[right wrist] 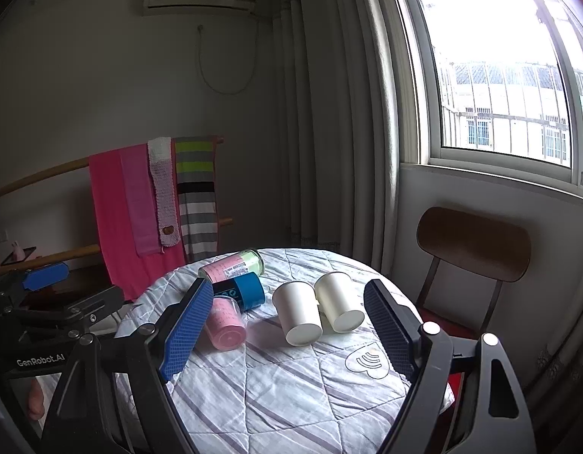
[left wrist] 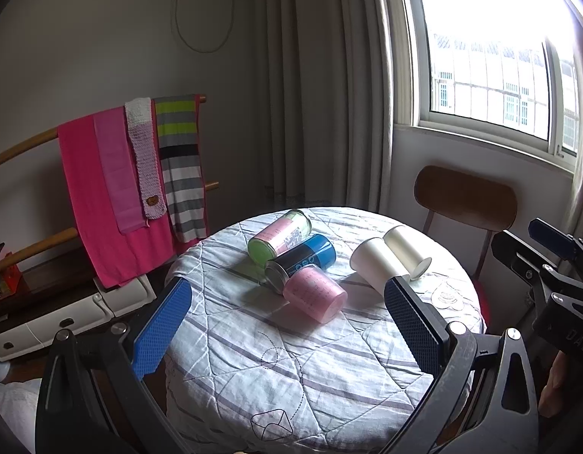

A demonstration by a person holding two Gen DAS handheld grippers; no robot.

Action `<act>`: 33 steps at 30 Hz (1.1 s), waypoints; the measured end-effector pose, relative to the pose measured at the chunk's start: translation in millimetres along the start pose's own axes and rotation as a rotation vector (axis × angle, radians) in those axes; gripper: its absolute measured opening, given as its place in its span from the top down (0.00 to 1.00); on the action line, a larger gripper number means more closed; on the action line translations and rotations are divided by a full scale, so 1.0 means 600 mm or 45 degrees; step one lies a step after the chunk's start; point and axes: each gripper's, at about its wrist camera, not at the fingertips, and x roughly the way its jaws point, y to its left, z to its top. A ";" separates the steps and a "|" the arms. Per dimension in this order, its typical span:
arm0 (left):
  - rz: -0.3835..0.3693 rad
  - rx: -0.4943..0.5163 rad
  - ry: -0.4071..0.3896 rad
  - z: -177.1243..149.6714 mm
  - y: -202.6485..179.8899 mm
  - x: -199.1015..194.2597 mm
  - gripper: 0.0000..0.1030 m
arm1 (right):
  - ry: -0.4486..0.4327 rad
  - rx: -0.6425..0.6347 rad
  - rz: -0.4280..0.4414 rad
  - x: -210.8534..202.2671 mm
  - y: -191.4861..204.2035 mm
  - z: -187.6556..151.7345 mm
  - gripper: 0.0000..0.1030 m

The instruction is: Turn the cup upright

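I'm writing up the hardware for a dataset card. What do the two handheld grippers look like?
Both match: the left gripper and right gripper have black angular frames with silver bolts and two flat fingers faced with blue dimpled pads. White "GenRobot.AI" lettering marks the left gripper's body. No cables show.

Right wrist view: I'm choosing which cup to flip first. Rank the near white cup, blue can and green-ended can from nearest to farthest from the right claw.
1. Near white cup, on its side, centre.
2. Blue can, left behind it.
3. Green-ended can, far edge.
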 end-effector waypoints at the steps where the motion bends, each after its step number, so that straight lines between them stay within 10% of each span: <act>1: -0.001 0.003 0.004 0.000 -0.001 0.002 0.00 | 0.001 0.001 -0.002 0.001 -0.001 -0.001 0.19; 33: 0.004 0.054 0.147 -0.011 0.002 0.077 0.00 | 0.151 0.041 0.006 0.062 -0.021 -0.015 0.19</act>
